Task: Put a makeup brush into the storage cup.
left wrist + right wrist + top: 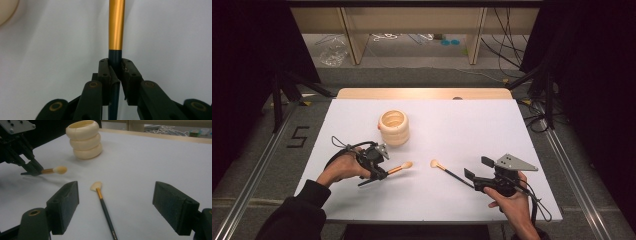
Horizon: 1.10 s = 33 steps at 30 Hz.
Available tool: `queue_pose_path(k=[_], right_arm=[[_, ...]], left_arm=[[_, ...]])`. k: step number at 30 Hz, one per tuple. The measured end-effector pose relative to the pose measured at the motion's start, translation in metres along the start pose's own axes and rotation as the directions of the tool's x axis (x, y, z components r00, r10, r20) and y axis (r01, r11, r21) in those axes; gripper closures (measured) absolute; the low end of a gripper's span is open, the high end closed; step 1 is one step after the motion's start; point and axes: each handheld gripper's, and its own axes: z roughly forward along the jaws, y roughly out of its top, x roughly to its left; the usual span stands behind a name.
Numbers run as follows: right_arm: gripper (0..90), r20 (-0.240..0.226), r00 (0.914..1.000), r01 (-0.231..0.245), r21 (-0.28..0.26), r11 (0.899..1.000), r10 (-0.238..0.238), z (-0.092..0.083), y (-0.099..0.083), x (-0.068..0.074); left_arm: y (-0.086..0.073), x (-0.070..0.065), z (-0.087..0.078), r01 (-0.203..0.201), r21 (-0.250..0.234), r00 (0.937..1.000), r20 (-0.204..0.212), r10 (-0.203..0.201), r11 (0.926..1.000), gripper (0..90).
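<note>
High view, left gripper [382, 173] clamping brush [400, 168], bristles pointing right

fan brush [447, 170] flat; round brush [398, 169] gripped.

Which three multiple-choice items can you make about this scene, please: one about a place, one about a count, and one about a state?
1. Where is the cream ringed holder?
A. behind both brushes
B. at the table's front edge
C. under the right gripper

2. How many brushes are there?
A. one
B. two
C. four

3. The left gripper is:
A. open
B. shut on a brush
C. shut on nothing

Key: 1 A, it stands farther back. 2 B, the held brush and the lying brush. 3 B, its jaws clamp the handle; the right gripper is open.
</note>
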Motion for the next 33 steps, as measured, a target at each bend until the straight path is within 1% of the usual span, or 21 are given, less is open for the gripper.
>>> queue_pose_path(k=[4,9,10,13,14,15,16,17,18,20,22,23,24,25,27,28,29,30,31,32,33], right_arm=[[22.2,0.001,1.0000,-0.001,-0.001,1.000,0.001,0.000,0.000,0.000],[22.2,0.001,1.0000,0.001,0.000,1.000,-0.001,0.000,0.000,0.000],[22.2,0.001,1.0000,0.001,0.000,1.000,-0.001,0.000,0.000,0.000],[22.2,-0.001,1.0000,-0.004,0.003,1.000,0.004,0.000,0.000,0.000],[22.2,0.001,1.0000,-0.001,0.001,1.000,0.001,0.000,0.000,0.000],[22.2,0.002,1.0000,0.000,0.000,1.000,0.000,0.000,0.000,0.000],[22.2,0.001,1.0000,-0.001,0.001,1.000,0.001,0.000,0.000,0.000],[22.2,0.002,1.0000,0.000,0.000,1.000,0.000,0.000,0.000,0.000],[22.2,0.002,1.0000,0.000,0.000,1.000,0.000,0.000,0.000,0.000],[22.2,-0.001,1.0000,-0.003,0.002,1.000,0.003,0.000,0.000,0.000],[22.2,0.000,1.0000,-0.005,0.003,1.000,0.005,0.000,0.000,0.000],[22.2,0.002,1.0000,-0.003,0.002,1.000,0.003,0.000,0.000,0.000],[22.2,0.000,1.0000,-0.003,0.001,1.000,0.003,0.000,0.000,0.000],[22.2,0.001,1.0000,-0.008,0.005,1.000,0.008,-0.001,0.000,0.000],[22.2,0.001,1.0000,-0.008,0.005,1.000,0.008,-0.001,0.000,0.000],[22.2,0.002,1.0000,-0.007,0.005,1.000,0.007,-0.001,0.000,0.000],[22.2,0.001,1.0000,-0.007,0.004,1.000,0.007,-0.001,0.000,0.000],[22.2,0.002,1.0000,-0.007,0.005,1.000,0.007,-0.001,0.000,0.000],[22.2,0.002,1.0000,-0.007,0.006,1.000,0.007,0.000,0.000,0.000],[22.2,0.002,1.0000,-0.007,0.006,1.000,0.007,-0.001,0.000,0.000],[22.2,0.002,1.0000,-0.006,0.005,1.000,0.006,-0.001,0.000,0.000]], left_arm=[[0.001,0.001,-0.005,0.020,-0.048,0.9997,-0.013,-0.020,0.9986,78.6],[0.001,0.003,-0.012,0.040,-0.124,0.9985,-0.031,-0.044,0.9915,78.6],[0.001,0.001,-0.012,0.080,-0.169,0.9961,-0.023,-0.085,0.9823,78.6],[0.002,0.003,-0.019,0.072,-0.196,0.9954,-0.048,-0.083,0.9779,78.6],[0.002,0.004,-0.021,0.083,-0.217,0.9940,-0.052,-0.096,0.9726,78.6],[0.003,0.005,-0.023,0.074,-0.227,0.9943,-0.059,-0.089,0.9711,78.6],[0.003,0.004,-0.025,0.095,-0.258,0.9921,-0.054,-0.113,0.9614,78.7],[0.003,0.006,-0.028,0.077,-0.251,0.9937,-0.061,-0.095,0.9651,78.7],[0.003,0.008,-0.030,0.071,-0.257,0.9939,-0.064,-0.090,0.9637,78.6],[0.002,0.009,-0.033,0.082,-0.293,0.9926,-0.062,-0.104,0.9527,78.7],[0.001,0.010,-0.035,0.109,-0.326,0.9892,-0.057,-0.135,0.9392,78.7],[0.001,0.011,-0.036,0.105,-0.335,0.9892,-0.062,-0.133,0.9364,78.7],[0.001,0.010,-0.036,0.149,-0.382,0.9820,-0.052,-0.182,0.9123,78.7],[0.000,0.012,-0.037,0.146,-0.387,0.9830,-0.047,-0.177,0.9106,78.7],[0.000,0.012,-0.038,0.176,-0.430,0.9757,-0.043,-0.215,0.8854,78.7],[-0.001,0.013,-0.040,0.186,-0.446,0.9727,-0.042,-0.228,0.8754,78.7],[-0.001,0.013,-0.041,0.198,-0.471,0.9695,-0.036,-0.243,0.8599,78.7],[-0.002,0.014,-0.043,0.209,-0.499,0.9656,-0.031,-0.258,0.8412,78.7],[-0.002,0.015,-0.045,0.211,-0.507,0.9646,-0.030,-0.262,0.8358,78.7],[-0.003,0.016,-0.046,0.218,-0.525,0.9623,-0.025,-0.271,0.8227,78.7],[-0.003,0.016,-0.048,0.231,-0.538,0.9572,-0.024,-0.289,0.8104,78.7]])
